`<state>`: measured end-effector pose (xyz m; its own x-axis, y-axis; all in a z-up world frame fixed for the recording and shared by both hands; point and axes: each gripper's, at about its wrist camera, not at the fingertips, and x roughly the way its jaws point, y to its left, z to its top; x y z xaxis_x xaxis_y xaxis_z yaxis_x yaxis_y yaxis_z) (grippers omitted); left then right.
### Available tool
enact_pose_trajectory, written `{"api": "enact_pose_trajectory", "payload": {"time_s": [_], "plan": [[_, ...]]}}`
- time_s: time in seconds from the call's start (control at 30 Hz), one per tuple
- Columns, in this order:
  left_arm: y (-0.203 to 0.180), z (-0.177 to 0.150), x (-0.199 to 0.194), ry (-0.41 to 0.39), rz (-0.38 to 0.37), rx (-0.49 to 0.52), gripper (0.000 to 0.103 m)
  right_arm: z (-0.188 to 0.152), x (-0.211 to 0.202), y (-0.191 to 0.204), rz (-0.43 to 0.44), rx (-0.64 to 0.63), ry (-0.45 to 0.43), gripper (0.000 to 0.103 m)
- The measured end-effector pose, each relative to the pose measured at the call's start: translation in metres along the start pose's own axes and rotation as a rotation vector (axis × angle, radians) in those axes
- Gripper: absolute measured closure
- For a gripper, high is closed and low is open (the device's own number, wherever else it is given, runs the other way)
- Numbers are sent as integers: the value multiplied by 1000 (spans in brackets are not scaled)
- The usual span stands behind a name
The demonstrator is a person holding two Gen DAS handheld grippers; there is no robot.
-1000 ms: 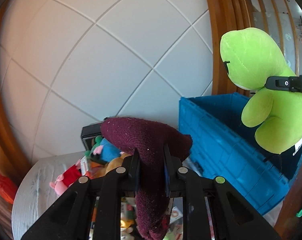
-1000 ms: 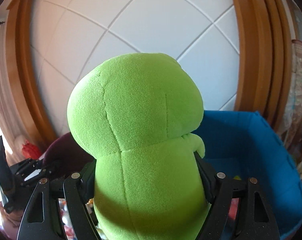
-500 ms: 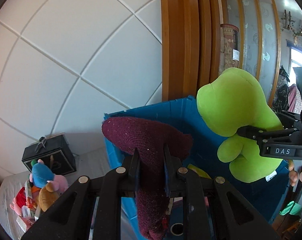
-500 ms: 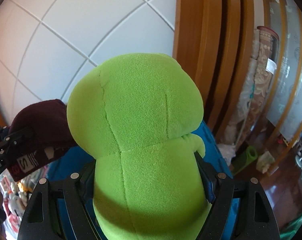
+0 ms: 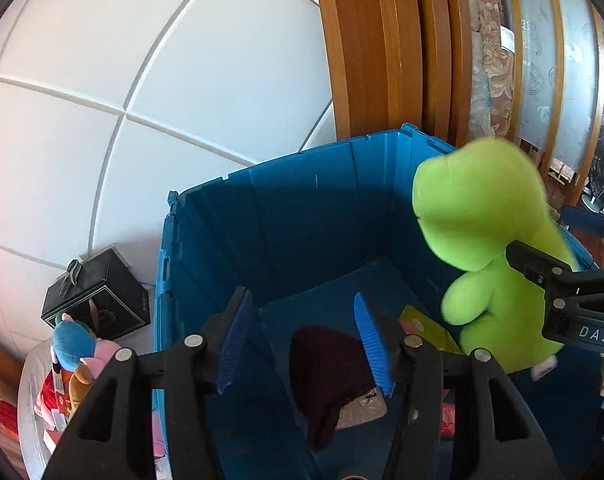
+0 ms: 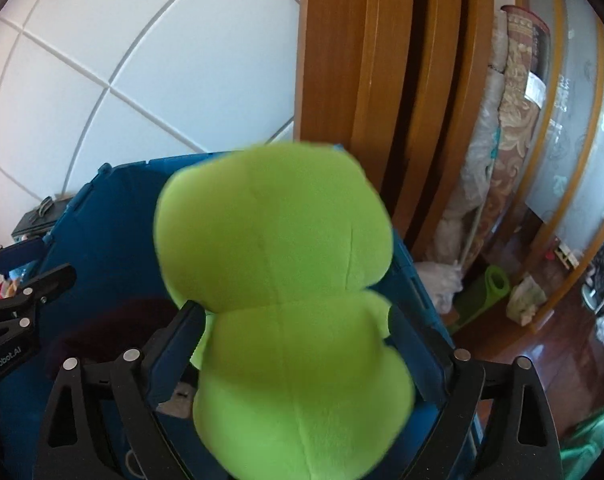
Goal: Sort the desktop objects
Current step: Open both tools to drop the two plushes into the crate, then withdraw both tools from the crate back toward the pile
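Blue bin (image 5: pixel 302 216) is the drop spot: green plush (image 6: pixel 277 280) over it between the opening right claw (image 6: pixel 297 344), maroon hat (image 5: pixel 326 364) falling inside below the opening, empty left claw (image 5: pixel 302 340); keep both centred above the bin, clear of its walls.

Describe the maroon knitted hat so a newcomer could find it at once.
Find the big blue crate beside the white tiled wall. The maroon knitted hat lies on its floor, dark and woolly, unlike the bright green plush toy above.
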<state>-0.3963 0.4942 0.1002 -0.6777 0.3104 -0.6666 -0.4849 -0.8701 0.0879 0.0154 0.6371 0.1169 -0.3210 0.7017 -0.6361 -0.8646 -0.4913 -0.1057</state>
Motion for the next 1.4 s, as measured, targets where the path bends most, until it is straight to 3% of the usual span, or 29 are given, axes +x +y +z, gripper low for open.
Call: {"api": "enact_pose_trajectory", "payload": {"time_s": [0.03,0.4,0.73,1.07,1.4], "plan": [[2,-1,1,7,-6,-3,50,-1,1,1,-13,-10,-9,0],[14,-19,-14,52,-58,-22,50,-9,-21,5,-7,-45,41,0],[25,-42,-71,-39,-80,-33,45,-48,-64,19,39,-65,49,0],[32,-73,-121,-118,-80,-46,43,-80,-88,33,15,-51,57,0],[70,-115,-165,-184,-73,-105,43,-100,-123,62,44,-10,9,0]]}}
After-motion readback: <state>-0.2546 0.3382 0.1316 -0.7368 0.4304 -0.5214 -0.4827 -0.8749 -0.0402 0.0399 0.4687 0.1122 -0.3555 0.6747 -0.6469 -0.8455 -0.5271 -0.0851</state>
